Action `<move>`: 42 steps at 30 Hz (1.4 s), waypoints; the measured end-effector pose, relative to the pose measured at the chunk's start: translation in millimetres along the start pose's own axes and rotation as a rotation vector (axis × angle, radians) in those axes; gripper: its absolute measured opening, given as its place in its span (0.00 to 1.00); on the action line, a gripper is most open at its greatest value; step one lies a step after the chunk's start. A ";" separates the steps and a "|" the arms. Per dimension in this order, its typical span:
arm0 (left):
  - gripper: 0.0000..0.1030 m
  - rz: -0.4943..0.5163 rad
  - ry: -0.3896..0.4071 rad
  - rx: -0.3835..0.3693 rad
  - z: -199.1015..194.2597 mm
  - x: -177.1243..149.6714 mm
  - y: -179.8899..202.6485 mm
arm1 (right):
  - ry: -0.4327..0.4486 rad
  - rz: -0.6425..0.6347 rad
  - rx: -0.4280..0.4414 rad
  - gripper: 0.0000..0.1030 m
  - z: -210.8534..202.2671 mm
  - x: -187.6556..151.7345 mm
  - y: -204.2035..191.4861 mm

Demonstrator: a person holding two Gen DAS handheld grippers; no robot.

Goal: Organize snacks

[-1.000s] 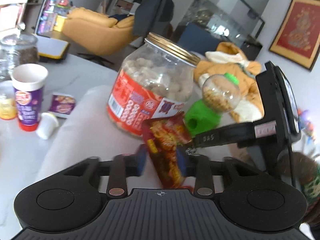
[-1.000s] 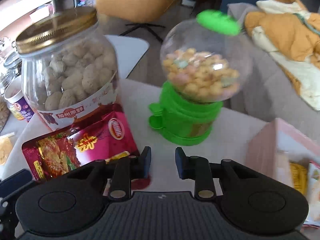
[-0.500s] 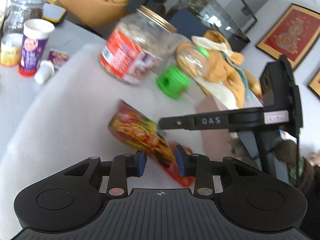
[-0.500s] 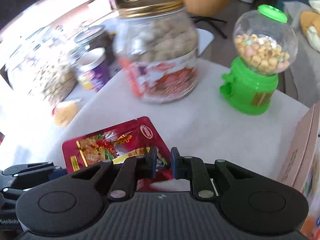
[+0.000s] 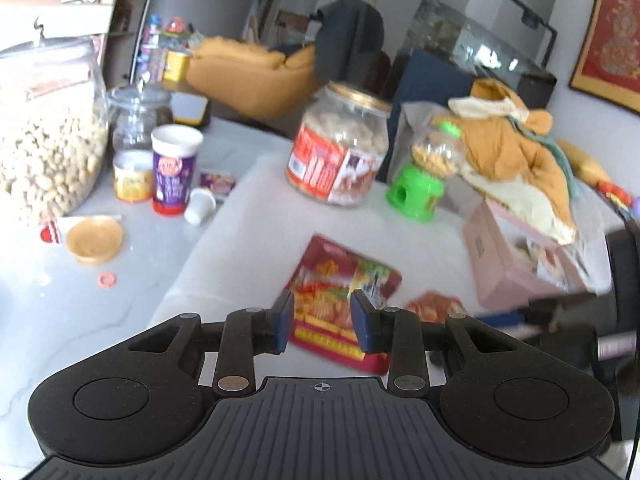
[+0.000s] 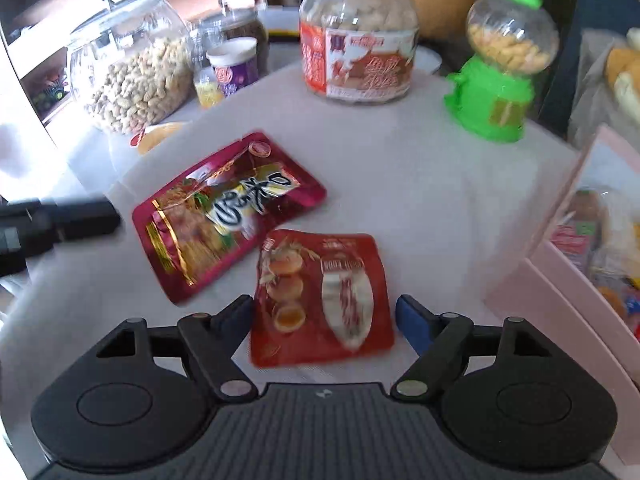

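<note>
Lidded jar (image 6: 357, 32) of snacks; pink box (image 6: 568, 280) holds packets.

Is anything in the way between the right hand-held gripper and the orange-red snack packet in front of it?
Nothing visible. The right hand-held gripper is open and the orange-red snack packet lies flat on the white cloth right between its fingers. The dark red packet overlaps its far corner, off to the side.

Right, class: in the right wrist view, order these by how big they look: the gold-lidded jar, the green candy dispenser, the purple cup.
1. gold-lidded jar
2. green candy dispenser, not far behind the jar; both stand about equally far back, so the ranking is fair.
3. purple cup, clearly smallest, though partly hidden and slightly farther away.
</note>
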State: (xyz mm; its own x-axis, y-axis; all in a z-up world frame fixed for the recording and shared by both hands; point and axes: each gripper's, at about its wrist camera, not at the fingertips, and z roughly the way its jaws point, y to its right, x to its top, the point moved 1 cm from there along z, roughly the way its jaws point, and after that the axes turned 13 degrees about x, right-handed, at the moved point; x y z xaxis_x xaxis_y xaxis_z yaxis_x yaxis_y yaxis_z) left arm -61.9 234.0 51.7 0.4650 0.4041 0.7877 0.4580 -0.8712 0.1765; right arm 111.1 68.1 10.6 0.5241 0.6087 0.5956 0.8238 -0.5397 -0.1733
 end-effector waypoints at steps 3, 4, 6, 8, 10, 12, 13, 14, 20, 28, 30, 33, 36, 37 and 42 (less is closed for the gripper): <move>0.34 0.037 0.012 0.027 14.6 13.0 10.9 | 0.007 0.007 -0.007 0.73 -10.3 -10.6 4.7; 0.34 0.051 0.016 0.033 21.2 15.3 14.9 | 0.010 0.012 -0.008 0.73 -12.8 -13.3 7.7; 0.34 0.068 0.007 0.041 43.4 21.6 21.7 | 0.023 0.024 -0.021 0.73 -17.4 -19.4 13.2; 0.34 0.065 -0.015 0.060 64.0 25.0 21.9 | 0.035 0.036 -0.019 0.75 -22.3 -26.0 16.1; 0.34 0.060 -0.041 0.071 81.2 25.0 21.4 | 0.047 0.038 -0.017 0.76 -26.4 -33.5 17.1; 0.35 0.071 -0.071 0.056 91.3 20.9 24.6 | 0.061 0.023 -0.023 0.78 -29.6 -41.0 15.9; 0.36 0.085 -0.071 0.046 92.9 17.7 28.1 | 0.069 0.022 -0.023 0.79 -30.5 -43.8 16.1; 0.36 0.108 -0.056 0.037 91.3 15.1 33.3 | 0.080 0.026 -0.019 0.79 -31.8 -46.7 17.0; 0.35 0.213 -0.082 -0.064 74.9 -3.9 64.5 | 0.170 0.039 -0.024 0.79 -43.3 -52.8 16.6; 0.35 0.240 -0.110 -0.124 59.0 -22.5 85.8 | 0.211 0.043 -0.003 0.79 -59.8 -48.4 13.3; 0.35 0.247 -0.101 -0.112 57.8 -22.7 87.0 | 0.198 0.061 -0.002 0.79 -57.5 -49.9 15.0; 0.35 0.245 -0.090 -0.081 55.0 -21.7 86.5 | 0.195 0.118 0.006 0.79 -58.0 -51.7 17.0; 0.35 0.194 -0.033 -0.011 44.6 -17.9 74.2 | 0.224 0.161 0.043 0.79 -63.1 -53.9 9.4; 0.35 0.172 -0.019 0.005 41.5 -16.5 68.8 | 0.233 0.166 0.068 0.79 -64.6 -53.6 4.6; 0.35 0.056 -0.008 0.025 34.4 -9.5 40.9 | 0.201 0.216 0.146 0.79 -44.5 -37.3 -16.5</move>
State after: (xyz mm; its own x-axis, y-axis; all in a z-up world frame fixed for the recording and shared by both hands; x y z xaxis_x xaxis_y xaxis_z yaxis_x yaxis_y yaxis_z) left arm -21.5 204.1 31.2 0.4963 0.3567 0.7915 0.4494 -0.8856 0.1173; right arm 68.4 28.5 26.2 0.6491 0.3548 0.6729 0.7280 -0.5461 -0.4145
